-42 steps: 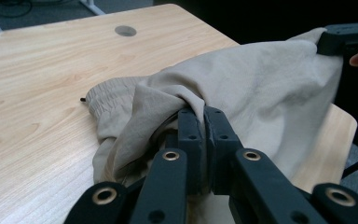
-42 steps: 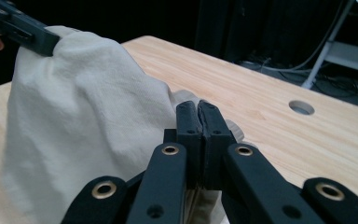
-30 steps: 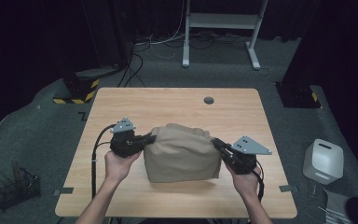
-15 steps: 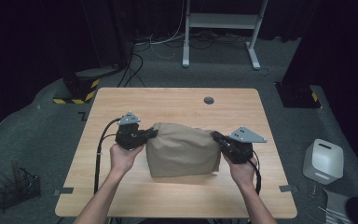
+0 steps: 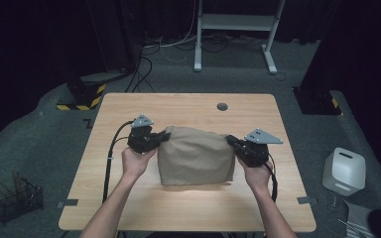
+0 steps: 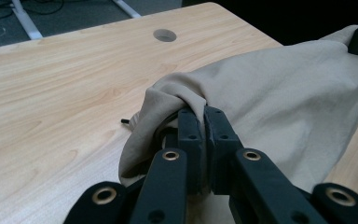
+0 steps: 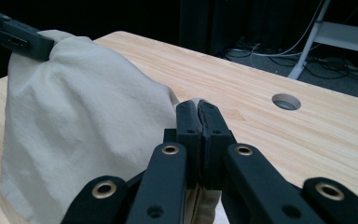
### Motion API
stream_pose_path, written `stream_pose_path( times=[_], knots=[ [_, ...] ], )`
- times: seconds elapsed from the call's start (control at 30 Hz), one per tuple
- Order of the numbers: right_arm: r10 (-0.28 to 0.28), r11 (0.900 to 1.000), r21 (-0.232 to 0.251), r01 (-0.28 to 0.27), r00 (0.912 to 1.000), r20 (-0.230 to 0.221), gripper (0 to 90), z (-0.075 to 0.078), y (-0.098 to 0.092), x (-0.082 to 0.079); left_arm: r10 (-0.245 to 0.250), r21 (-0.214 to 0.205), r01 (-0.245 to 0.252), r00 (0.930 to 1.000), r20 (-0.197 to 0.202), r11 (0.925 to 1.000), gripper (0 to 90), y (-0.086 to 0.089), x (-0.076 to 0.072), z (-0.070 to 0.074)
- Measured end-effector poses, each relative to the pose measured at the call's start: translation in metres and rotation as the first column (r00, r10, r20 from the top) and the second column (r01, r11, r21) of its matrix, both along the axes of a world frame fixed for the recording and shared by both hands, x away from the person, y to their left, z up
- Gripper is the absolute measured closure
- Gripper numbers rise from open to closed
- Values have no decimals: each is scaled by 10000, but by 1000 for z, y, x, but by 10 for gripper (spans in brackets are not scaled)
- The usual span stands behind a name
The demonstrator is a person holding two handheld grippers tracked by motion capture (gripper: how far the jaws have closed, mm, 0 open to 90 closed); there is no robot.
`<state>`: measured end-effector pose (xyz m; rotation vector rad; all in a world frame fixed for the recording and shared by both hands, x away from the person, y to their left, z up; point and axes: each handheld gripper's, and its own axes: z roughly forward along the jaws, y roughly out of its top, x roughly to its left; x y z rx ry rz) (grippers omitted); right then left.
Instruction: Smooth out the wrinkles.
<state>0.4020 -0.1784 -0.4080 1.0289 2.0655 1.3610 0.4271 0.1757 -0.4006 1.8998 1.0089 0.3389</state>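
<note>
At mid-table, you hold the cloth raised between both grippers: left gripper clamped on its left corner, right gripper clamped on its right corner.

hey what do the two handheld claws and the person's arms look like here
Both claws, left claw and right claw, are matte black, with two flat linked jaws joined by brass-ringed pivots. Each carries a grey three-cornered plate on top and trails a black cable back toward the person. The forearms are bare, with no sleeves or gloves visible.
</note>
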Motion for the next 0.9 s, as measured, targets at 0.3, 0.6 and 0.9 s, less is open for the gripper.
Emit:
stream_pose_path(
  times=[0.3, 0.6, 0.9],
  knots=[
    [-401, 9991, -138, 399, 9991, -144, 883, -8, 2, 17, 186, 322, -187, 9998, 32, 9993, 864, -4, 14, -7],
    [-755, 9967, -330, 747, 9968, -249, 881, -16, 8, 39, 450, 526, -457, 9989, 147, 9976, 864, -7, 32, -14],
    [-1295, 9901, -614, 1264, 9903, -503, 880, -30, 14, 60, 876, 698, -873, 9962, -13, 9937, 863, -12, 54, -33]
  ],
)
